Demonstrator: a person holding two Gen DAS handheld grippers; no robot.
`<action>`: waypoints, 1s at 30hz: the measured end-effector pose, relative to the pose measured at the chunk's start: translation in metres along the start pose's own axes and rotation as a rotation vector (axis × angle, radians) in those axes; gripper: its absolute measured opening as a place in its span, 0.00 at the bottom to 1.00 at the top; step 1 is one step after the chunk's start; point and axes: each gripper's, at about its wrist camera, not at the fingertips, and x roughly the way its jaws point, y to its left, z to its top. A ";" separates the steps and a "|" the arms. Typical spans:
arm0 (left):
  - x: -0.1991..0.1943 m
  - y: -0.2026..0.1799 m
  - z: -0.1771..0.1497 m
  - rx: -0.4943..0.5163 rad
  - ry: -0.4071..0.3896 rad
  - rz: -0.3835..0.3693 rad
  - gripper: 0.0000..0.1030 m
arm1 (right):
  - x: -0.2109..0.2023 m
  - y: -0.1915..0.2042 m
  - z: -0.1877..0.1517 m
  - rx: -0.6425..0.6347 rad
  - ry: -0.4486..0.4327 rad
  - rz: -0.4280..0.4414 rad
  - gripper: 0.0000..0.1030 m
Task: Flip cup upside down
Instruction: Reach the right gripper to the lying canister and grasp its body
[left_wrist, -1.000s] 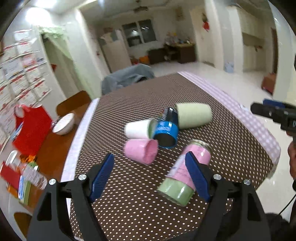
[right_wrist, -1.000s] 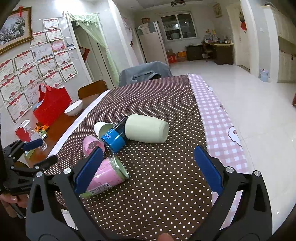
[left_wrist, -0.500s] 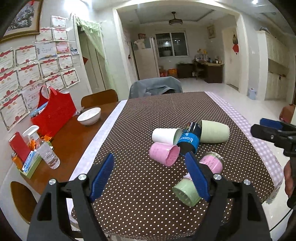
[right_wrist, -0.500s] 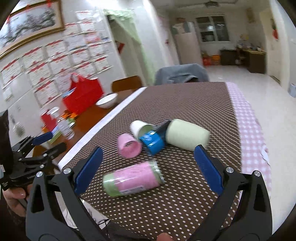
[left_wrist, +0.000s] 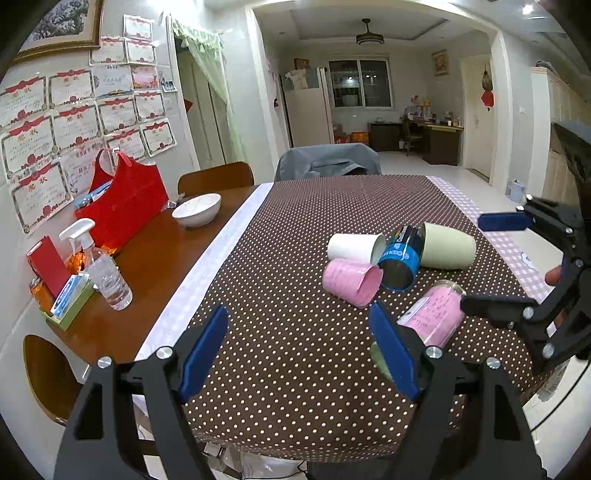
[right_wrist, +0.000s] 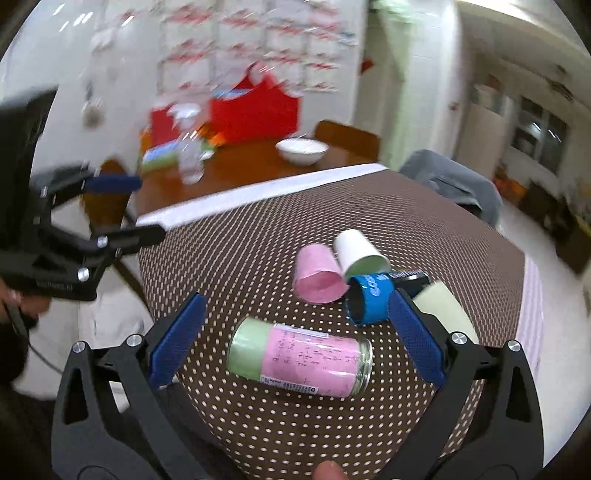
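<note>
- Our left gripper (left_wrist: 299, 354) hangs above the near edge of the table (left_wrist: 295, 229), its blue pads spread wide with nothing between them.
- Our right gripper (right_wrist: 295, 339) is likewise spread wide and empty, poised over the glass jar (right_wrist: 299, 358), which lies on its side on the dotted cloth (right_wrist: 240, 251).
- From the left view, the right gripper shows at the right edge, one finger just over the jar's mouth end; we cannot tell whether they touch.
- Five vessels lie on their sides in a cluster on the cloth: a pink cup (left_wrist: 351, 282), a white cup (left_wrist: 356, 247), a blue can (left_wrist: 400, 258), a green cup (left_wrist: 447, 251) and the jar.
- The pink cup's mouth points towards the can, and its rim sits just beside the can's dark open end.
- The white cup lies behind the pink one, its mouth against the can's side.
- The green cup lies on the far side of the can, touching it.
- On the bare wood to the left stand a white bowl (left_wrist: 197, 209), a red bag (left_wrist: 123, 201) and a spray bottle (left_wrist: 103, 267).
- The right view is blurred in its upper part.
</note>
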 end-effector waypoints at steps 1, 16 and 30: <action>0.001 0.000 -0.001 0.000 0.003 0.003 0.76 | 0.003 0.002 0.000 -0.024 0.013 0.016 0.94; 0.024 0.009 -0.023 -0.029 0.091 0.008 0.76 | 0.064 0.019 -0.006 -0.514 0.352 0.240 0.94; 0.041 0.013 -0.037 -0.060 0.138 -0.009 0.76 | 0.117 0.041 -0.022 -0.795 0.603 0.306 0.89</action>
